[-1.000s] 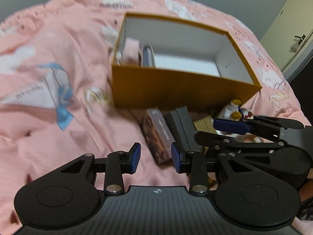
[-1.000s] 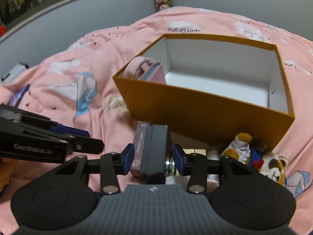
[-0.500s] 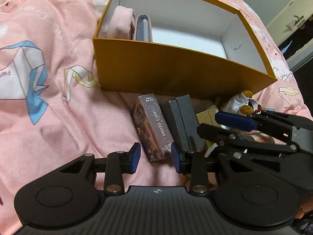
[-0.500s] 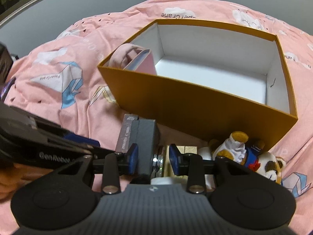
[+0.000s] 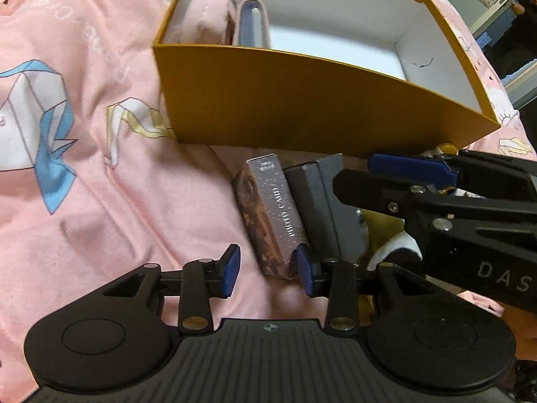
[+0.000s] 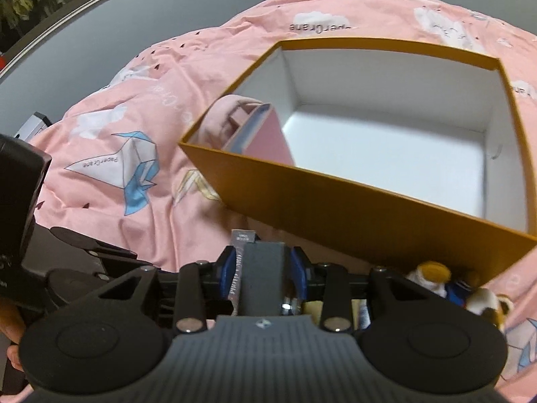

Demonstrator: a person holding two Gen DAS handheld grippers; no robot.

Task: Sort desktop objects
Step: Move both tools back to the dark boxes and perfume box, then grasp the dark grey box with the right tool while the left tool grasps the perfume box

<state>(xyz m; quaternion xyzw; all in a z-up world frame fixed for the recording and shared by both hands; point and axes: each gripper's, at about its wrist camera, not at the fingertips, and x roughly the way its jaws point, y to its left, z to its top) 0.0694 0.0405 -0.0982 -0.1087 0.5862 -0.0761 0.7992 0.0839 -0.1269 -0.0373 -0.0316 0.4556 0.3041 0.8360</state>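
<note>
Lately changed: left hand-held gripper (image 5: 268, 270) brought lower and closer, now just short of the orange box (image 5: 302, 100), over the near end of the photo-card box (image 5: 272, 211). Jaws spread, pinching nothing; one pad beside that carton's corner, the other over bare bed cover (image 5: 100, 168).

Likewise shifted: right hand-held gripper (image 6: 261, 265), moved in to straddle the grey box (image 6: 263, 275) in front of the orange box's near wall. Jaws opening, grey box between them, no firm press visible. Judged meaning: both pickups lined up, neither item lifted yet, sorting of these two not yet done.

Grey box: matt, dark, slab-shaped, two-part lid line, lying on the bed cover against the photo-card box, just outside the orange box.

Photo-card box: narrow, silvery top with lettering, brown printed side, angled toward the orange box's near wall.

Inside the orange box, left end: pink pouch (image 5: 208, 10) and notebook (image 5: 251, 20), upright; rest of the white floor bare.

Right of the grey box, under the orange box's corner: plush toy (image 6: 433, 275).
</note>
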